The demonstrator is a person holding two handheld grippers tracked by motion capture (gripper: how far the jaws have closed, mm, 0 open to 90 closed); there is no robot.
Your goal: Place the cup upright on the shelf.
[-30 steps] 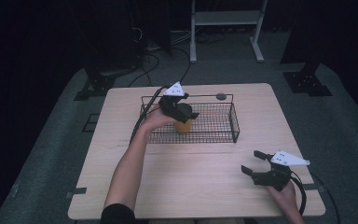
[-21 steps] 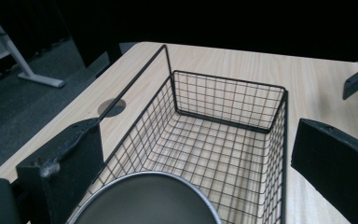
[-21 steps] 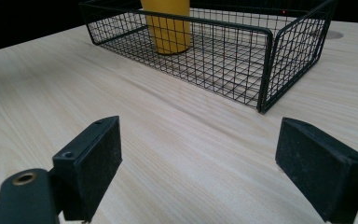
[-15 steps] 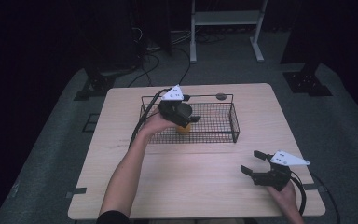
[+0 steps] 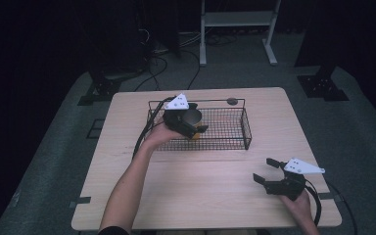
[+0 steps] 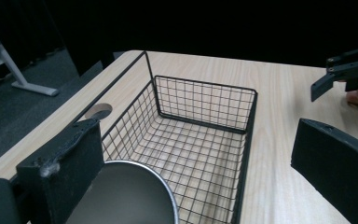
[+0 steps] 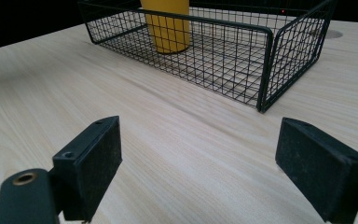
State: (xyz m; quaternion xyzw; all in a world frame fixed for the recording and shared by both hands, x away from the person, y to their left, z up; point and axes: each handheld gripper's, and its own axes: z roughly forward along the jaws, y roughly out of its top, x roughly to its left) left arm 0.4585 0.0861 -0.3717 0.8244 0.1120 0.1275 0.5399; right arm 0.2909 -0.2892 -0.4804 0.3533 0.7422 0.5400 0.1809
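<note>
A black wire basket (image 5: 225, 128) sits on the far middle part of the wooden surface (image 5: 205, 181). A yellow cup (image 7: 166, 23) stands upright inside the basket, near its left end. In the right gripper view you can see the cup through the wire wall. In the left gripper view you look down on its round metal rim, and the inside looks dark. The left gripper (image 5: 192, 128) is over that end of the basket, right by the cup. Its jaws are wide open. One jaw is beside the rim of the cup, and the other jaw is far off to the side, out past the basket wall. It is not holding the cup. The right gripper (image 5: 265, 172) is near the front right corner of the surface, well away from the basket. Its jaws are wide open too, with bare wood between them, and they point toward the basket. A small round hole (image 5: 232, 101) is in the surface just behind the basket.
</note>
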